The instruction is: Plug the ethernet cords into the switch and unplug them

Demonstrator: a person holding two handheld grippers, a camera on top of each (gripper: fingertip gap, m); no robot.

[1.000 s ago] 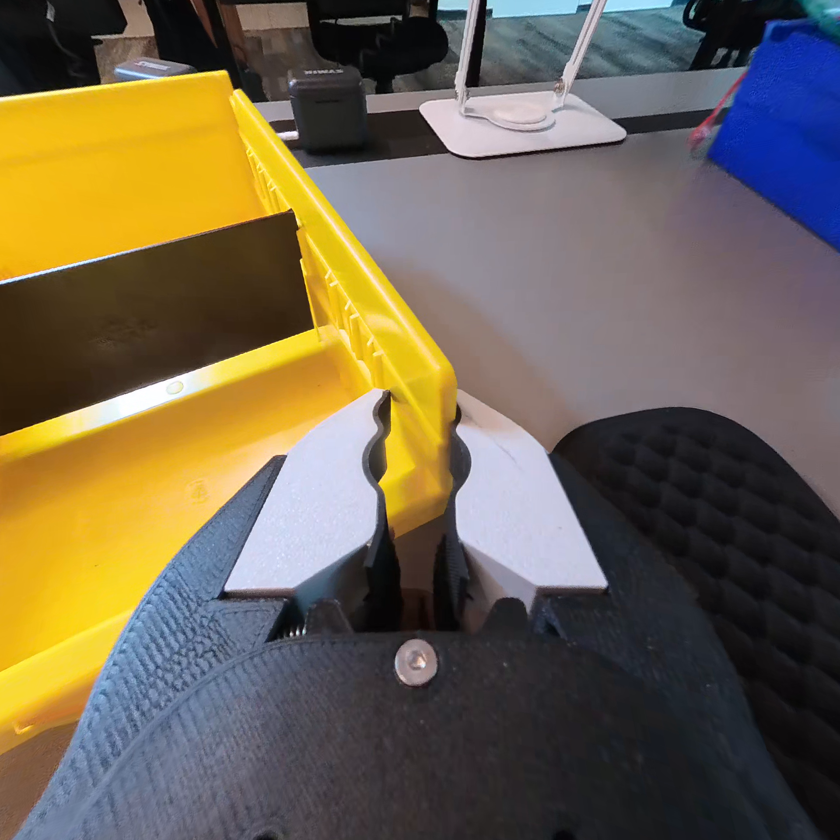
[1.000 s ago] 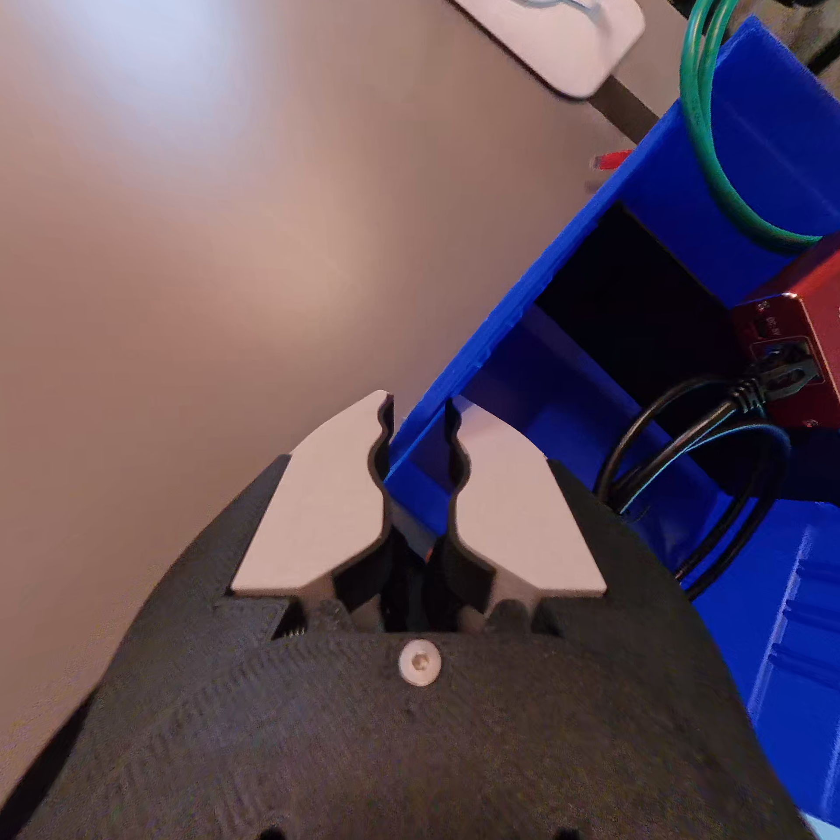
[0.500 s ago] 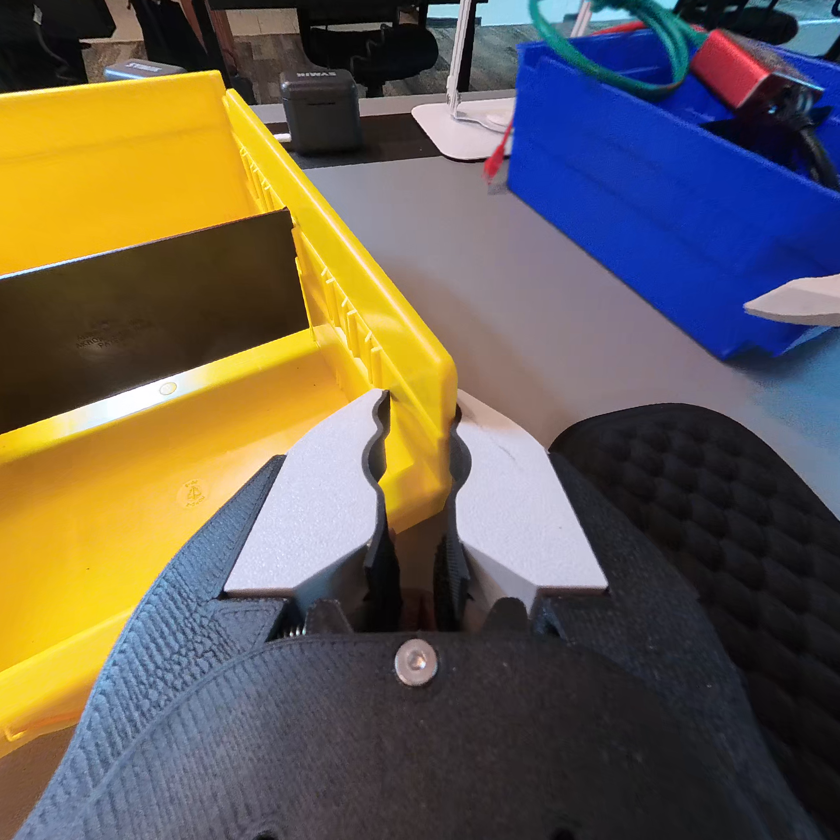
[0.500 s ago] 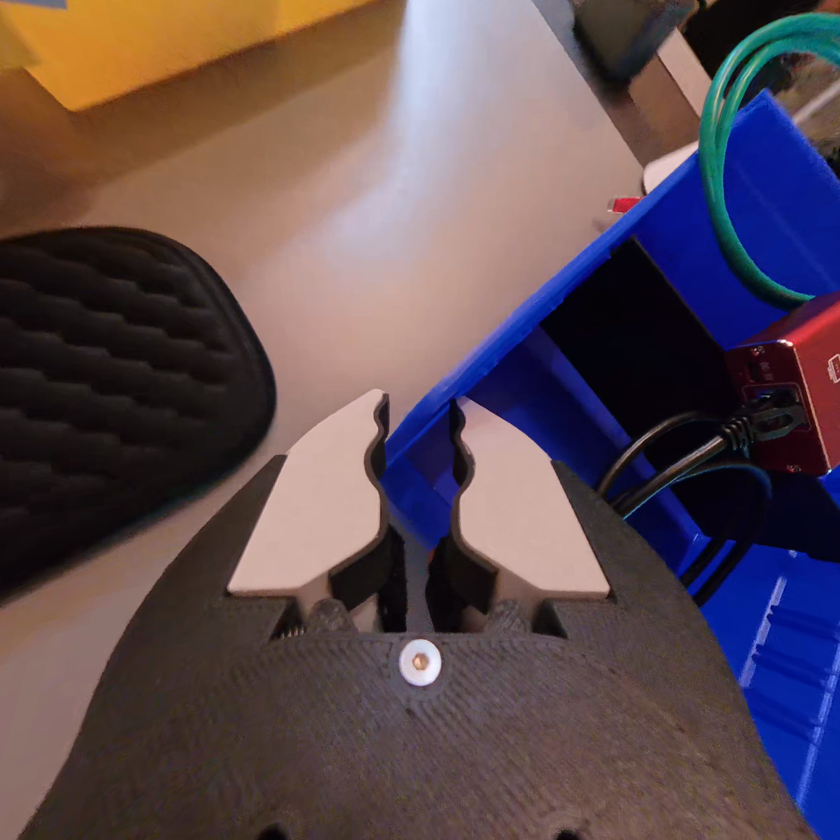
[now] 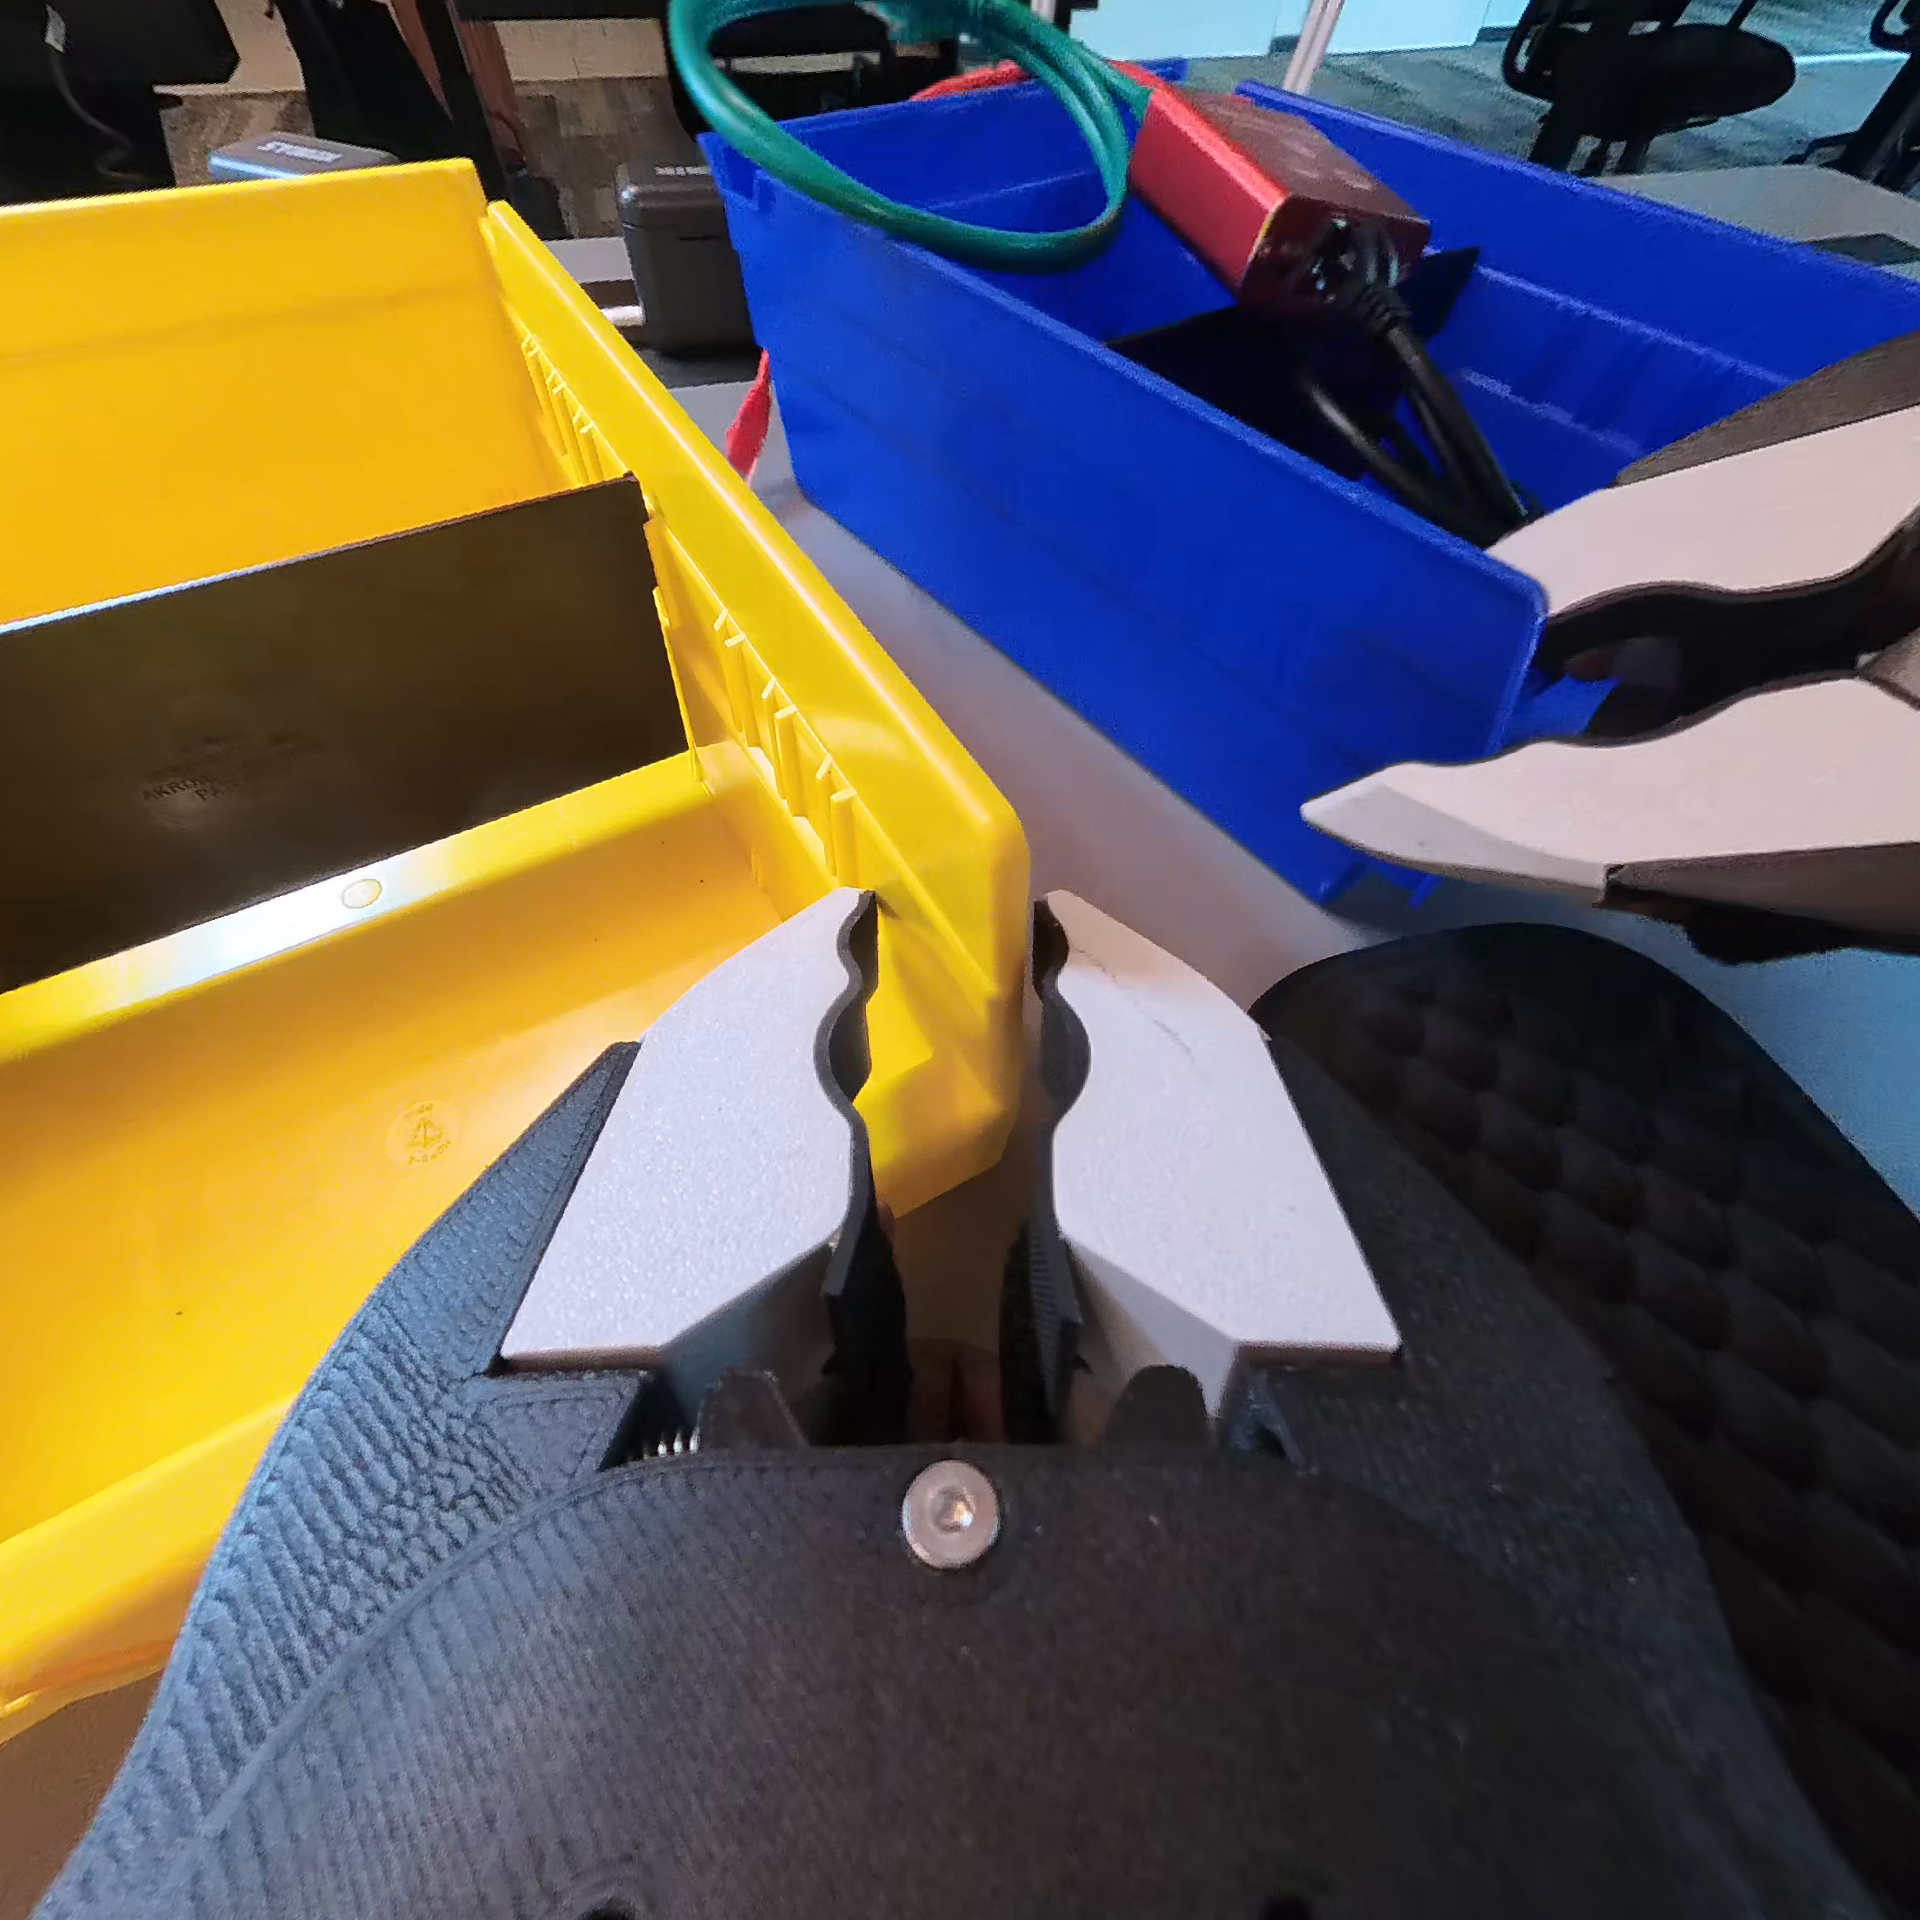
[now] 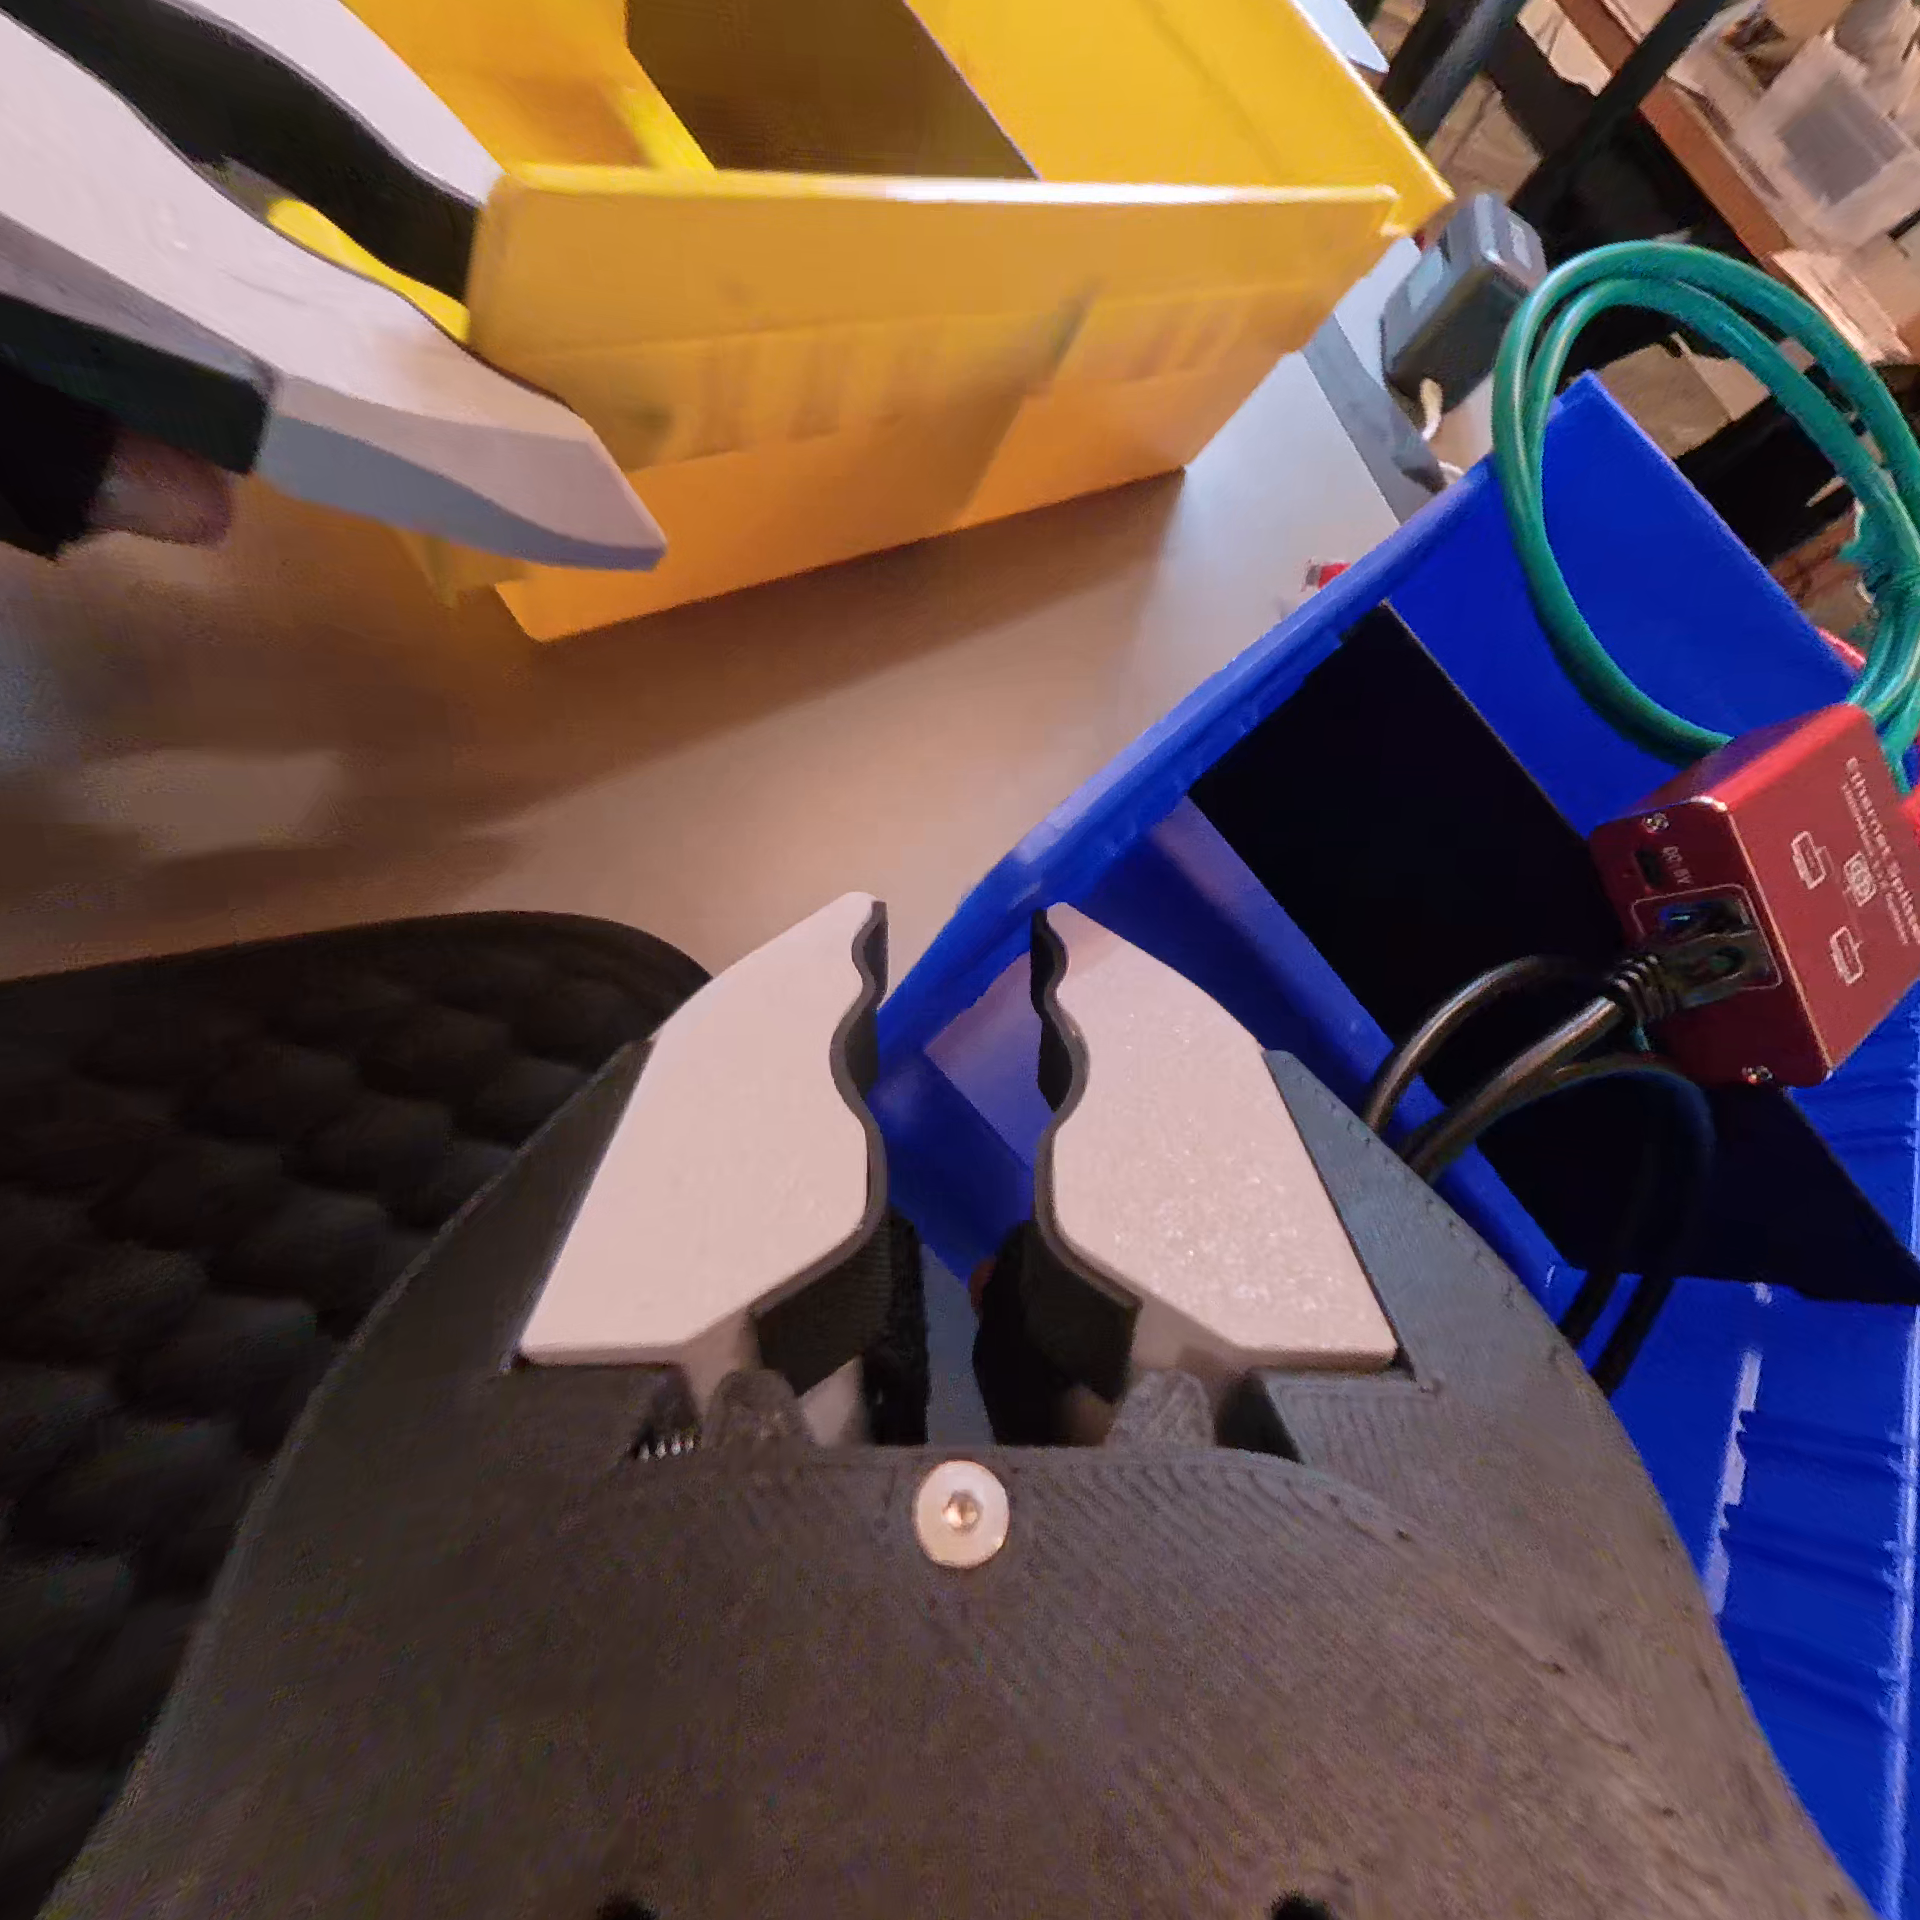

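red switch [image 5: 1262, 197] lies lengthwise in the blue bin [image 5: 1091, 520] (black-cord end nearest); each hand-held gripper clamps a bin corner.

A grey table [image 5: 1122, 831] spreads across both views, its smooth top catching soft light. Beyond its far edge, black office chairs [image 5: 1652, 73] stand on a grey floor [image 5: 1455, 99]. In the right wrist view, shelves with boxes [image 6: 1766, 135] fill the upper right corner.
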